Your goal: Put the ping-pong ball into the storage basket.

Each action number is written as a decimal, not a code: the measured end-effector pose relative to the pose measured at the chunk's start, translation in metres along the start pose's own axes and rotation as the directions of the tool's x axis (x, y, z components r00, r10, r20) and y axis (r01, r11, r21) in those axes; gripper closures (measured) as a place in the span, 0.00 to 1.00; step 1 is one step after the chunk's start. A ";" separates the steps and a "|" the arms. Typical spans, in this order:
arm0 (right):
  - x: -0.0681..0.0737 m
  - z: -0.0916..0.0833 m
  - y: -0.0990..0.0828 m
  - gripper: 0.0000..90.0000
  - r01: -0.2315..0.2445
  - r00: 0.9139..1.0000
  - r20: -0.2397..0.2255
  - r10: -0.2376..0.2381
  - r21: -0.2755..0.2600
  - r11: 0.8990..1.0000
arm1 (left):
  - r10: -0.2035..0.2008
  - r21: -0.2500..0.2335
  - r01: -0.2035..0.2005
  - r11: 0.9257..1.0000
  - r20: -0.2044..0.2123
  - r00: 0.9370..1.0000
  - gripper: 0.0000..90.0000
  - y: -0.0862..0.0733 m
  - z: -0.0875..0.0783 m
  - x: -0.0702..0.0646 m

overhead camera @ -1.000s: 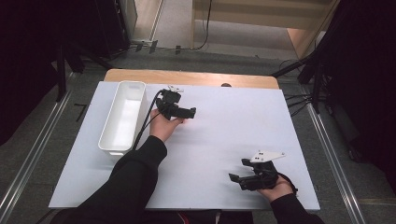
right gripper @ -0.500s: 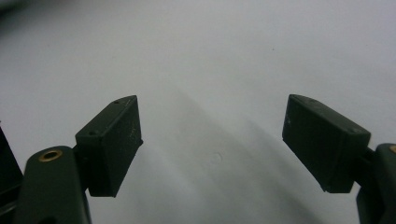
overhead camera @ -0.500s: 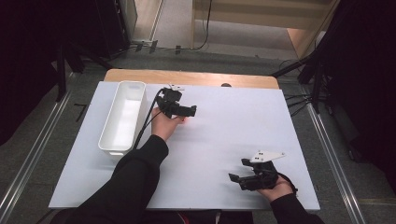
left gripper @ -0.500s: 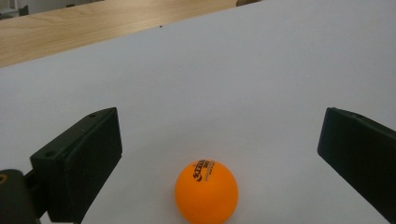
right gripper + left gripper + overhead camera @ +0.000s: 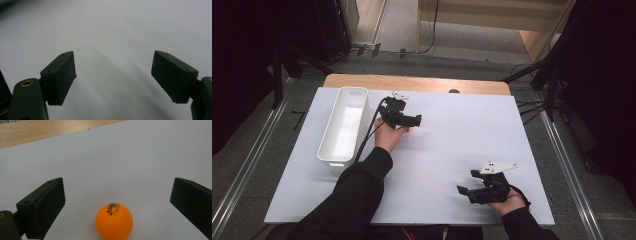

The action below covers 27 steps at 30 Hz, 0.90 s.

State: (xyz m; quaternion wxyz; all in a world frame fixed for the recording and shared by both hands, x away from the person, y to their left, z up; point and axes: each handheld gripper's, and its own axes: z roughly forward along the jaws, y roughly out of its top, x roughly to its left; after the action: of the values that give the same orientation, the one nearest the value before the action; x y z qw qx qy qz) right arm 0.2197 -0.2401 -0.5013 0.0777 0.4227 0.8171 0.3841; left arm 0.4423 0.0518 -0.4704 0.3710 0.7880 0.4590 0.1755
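Observation:
An orange ping-pong ball (image 5: 114, 221) with black print lies on the white board, between the jaws of my left gripper (image 5: 117, 188). The jaws stand wide apart on either side of the ball and do not touch it. From above, the left gripper (image 5: 416, 120) sits at the board's far middle, pointing right, beside the white tray; the ball is hidden under it there. My right gripper (image 5: 463, 192) rests near the front right edge, pointing left. Its own view shows the right gripper (image 5: 113, 61) open over bare board, nothing between its fingers.
A long white tray (image 5: 343, 125) stands along the left side of the white board (image 5: 462, 140). A wooden table edge (image 5: 422, 84) runs behind the board. Black stands and cables lie on the floor at the right.

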 end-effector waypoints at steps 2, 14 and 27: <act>0.000 0.000 0.000 0.21 -0.002 1.000 0.000 0.002 0.000 1.000 | 0.007 0.000 -0.007 1.000 0.000 1.000 0.00 0.000 0.000 0.000; 0.000 0.000 0.000 0.21 0.000 1.000 0.001 0.000 0.000 1.000 | -0.002 0.005 0.002 1.000 0.005 1.000 0.00 -0.007 0.005 -0.001; 0.001 0.000 0.000 0.21 0.005 1.000 0.001 -0.005 0.002 1.000 | 0.000 0.034 0.000 0.999 0.002 1.000 0.00 -0.019 0.012 -0.001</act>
State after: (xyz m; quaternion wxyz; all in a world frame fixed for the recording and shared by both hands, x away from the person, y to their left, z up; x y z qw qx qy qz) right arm 0.2193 -0.2395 -0.5015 0.0785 0.4212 0.8185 0.3828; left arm 0.4381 0.0513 -0.4927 0.3578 0.7944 0.4615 0.1667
